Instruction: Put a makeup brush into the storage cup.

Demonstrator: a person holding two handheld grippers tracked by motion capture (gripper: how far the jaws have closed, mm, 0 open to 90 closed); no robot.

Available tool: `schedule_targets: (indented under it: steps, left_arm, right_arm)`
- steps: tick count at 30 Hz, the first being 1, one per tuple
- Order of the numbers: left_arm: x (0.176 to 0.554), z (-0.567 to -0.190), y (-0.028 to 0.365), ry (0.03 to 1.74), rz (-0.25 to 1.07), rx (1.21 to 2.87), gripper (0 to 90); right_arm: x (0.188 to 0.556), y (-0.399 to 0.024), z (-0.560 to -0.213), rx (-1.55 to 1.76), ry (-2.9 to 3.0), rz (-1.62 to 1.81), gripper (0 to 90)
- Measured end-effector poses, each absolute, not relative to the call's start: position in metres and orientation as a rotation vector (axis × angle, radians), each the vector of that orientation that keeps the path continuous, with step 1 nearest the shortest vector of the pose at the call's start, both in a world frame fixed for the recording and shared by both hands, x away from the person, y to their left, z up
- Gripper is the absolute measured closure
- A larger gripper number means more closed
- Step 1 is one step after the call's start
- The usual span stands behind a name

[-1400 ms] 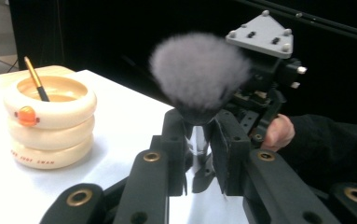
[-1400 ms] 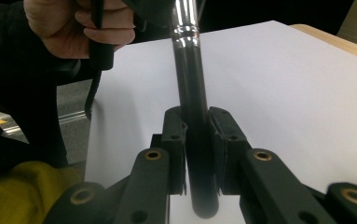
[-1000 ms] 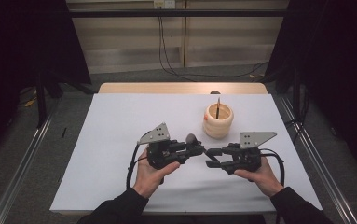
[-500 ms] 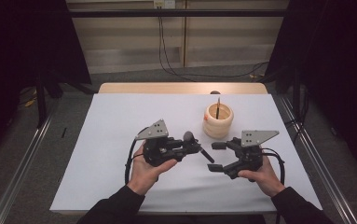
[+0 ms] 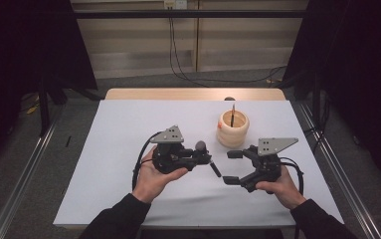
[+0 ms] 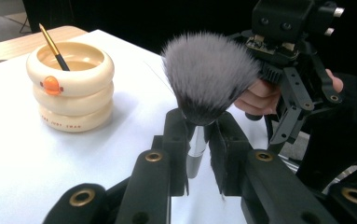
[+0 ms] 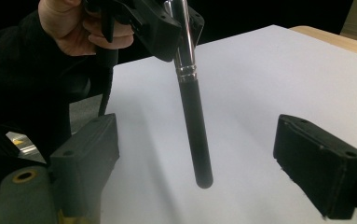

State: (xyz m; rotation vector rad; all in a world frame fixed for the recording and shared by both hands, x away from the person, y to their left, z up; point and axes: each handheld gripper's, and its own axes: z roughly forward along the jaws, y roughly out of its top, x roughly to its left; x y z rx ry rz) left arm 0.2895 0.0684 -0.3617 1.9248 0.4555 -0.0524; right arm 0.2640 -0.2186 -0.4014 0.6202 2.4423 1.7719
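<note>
Left gripper (image 5: 205, 160): clenched on makeup brush (image 6: 207, 74) at metal ferrule, bristles up past jaws, black handle slanting down above white table cover (image 5: 128, 149).
Right gripper (image 5: 232, 167): jaws had just been opening, stood wide; brush handle (image 7: 195, 135) hung between pads, touched neither. Released.
Ringed cream holder (image 5: 233, 128): just beyond both grippers, thin gold-tipped brush (image 5: 233, 115) standing in it.
Handling note, by judgement: keep left clamp firm, right clear of handle, then lower brush handle-first into holder without knocking thin brush.
</note>
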Motion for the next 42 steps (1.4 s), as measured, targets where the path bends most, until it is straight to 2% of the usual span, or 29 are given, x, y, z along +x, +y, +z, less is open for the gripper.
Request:
schedule_targets:
  steps: [18,37,42]
  left_arm:
    - [0.284,-0.369,0.055,0.437,-0.089,2.014,77.4]
    - [0.282,-0.372,0.049,0.425,-0.125,2.000,77.4]
    - [0.282,-0.375,0.047,0.429,-0.135,2.000,77.4]
  right_arm:
    - [0.263,-0.208,-0.406,0.553,2.560,1.734,47.0]
    - [0.266,-0.196,-0.411,0.524,2.599,1.687,73.5]
    - [0.266,-0.197,-0.410,0.528,2.603,1.681,75.6]
